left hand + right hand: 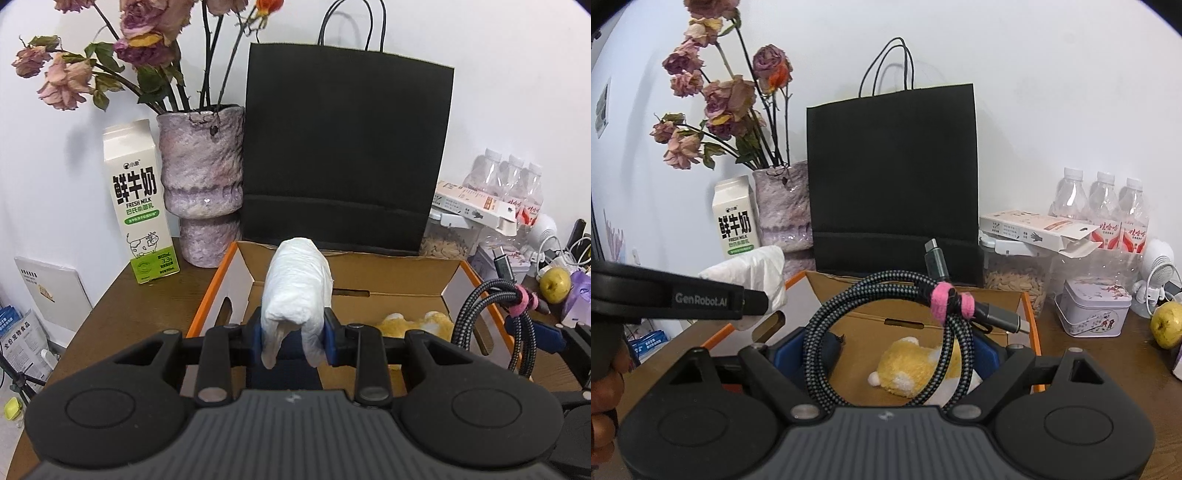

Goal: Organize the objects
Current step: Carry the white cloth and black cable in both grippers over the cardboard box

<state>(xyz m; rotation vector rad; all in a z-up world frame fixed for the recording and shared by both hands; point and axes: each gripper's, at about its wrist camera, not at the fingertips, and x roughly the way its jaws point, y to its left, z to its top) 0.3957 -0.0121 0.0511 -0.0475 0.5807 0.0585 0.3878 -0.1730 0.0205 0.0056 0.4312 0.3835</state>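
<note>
My left gripper (294, 332) is shut on a white tissue pack (295, 286) and holds it above the near left part of an open cardboard box (402, 275). The tissue pack also shows in the right wrist view (753, 271). My right gripper (886, 354) is shut on a coiled braided cable (897, 332) with a pink tie, held above the box (960, 302). The cable also shows in the left wrist view (491, 317). A yellow plush toy (912, 367) lies inside the box.
A black paper bag (347, 147) stands behind the box. A milk carton (138, 206) and a vase of dried roses (203, 188) stand at the left. Water bottles (1104, 210), a tin (1093, 312), a seed jar (1015, 280) and a pear (1167, 325) crowd the right.
</note>
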